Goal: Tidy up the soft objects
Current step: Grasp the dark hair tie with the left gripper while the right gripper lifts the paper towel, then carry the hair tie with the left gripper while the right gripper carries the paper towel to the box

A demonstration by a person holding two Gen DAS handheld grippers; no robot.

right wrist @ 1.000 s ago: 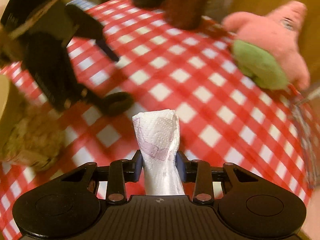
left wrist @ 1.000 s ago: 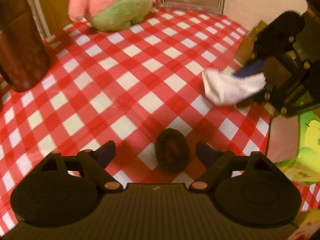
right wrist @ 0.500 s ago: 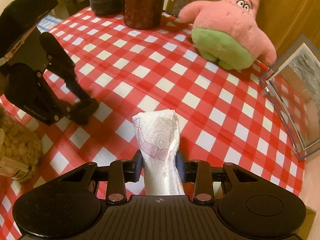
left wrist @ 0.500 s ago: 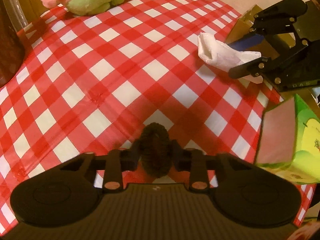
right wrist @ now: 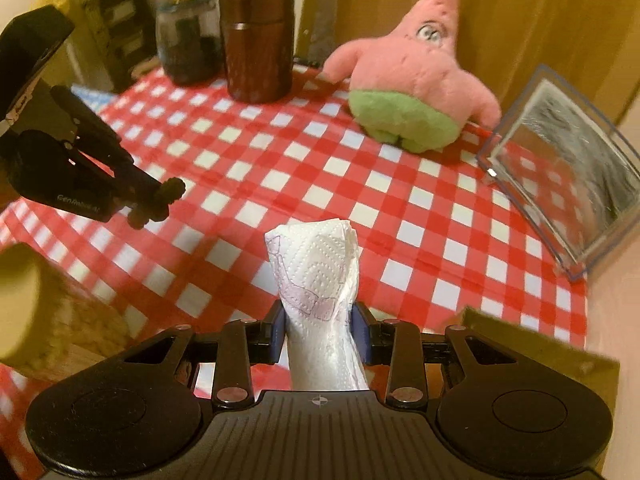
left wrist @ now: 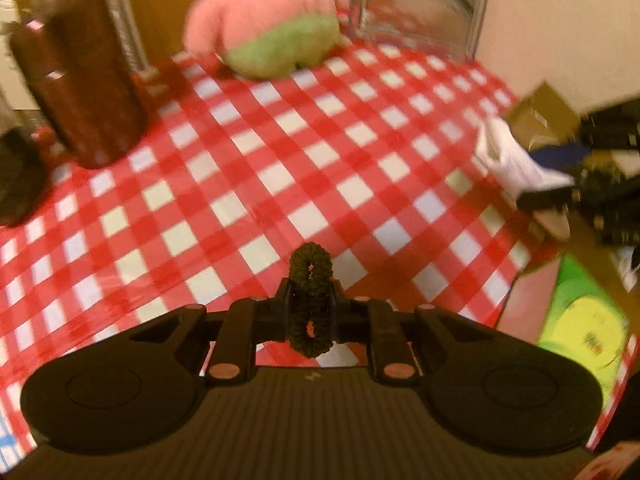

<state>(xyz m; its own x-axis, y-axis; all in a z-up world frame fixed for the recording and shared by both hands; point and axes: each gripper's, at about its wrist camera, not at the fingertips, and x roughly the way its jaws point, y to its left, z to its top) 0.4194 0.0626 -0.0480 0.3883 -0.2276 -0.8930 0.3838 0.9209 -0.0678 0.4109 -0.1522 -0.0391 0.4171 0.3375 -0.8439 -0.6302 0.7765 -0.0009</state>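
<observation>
My left gripper (left wrist: 310,298) holds a dark hair scrunchie (left wrist: 310,272) upright between its pads, lifted above the red checked tablecloth (left wrist: 280,160); its jaws are still closing on it. The right wrist view shows that same scrunchie (right wrist: 164,198) at the left. My right gripper (right wrist: 318,322) is shut on a rolled white paper towel (right wrist: 314,264), which sticks up past the fingers. The towel (left wrist: 510,158) also shows at the right of the left wrist view. A pink and green starfish plush (right wrist: 408,88) sits at the table's far side.
A clear plastic box (right wrist: 568,184) stands at the far right beside the plush. A brown canister (right wrist: 258,40) and a dark glass jar (right wrist: 186,40) stand at the back. A green carton (left wrist: 576,320) and a filled jar (right wrist: 52,320) sit near the front edge.
The left gripper closed on the scrunchie and lifted it off the cloth. The right gripper rose with the towel and rolled, so the plush and clear box came further into view.
</observation>
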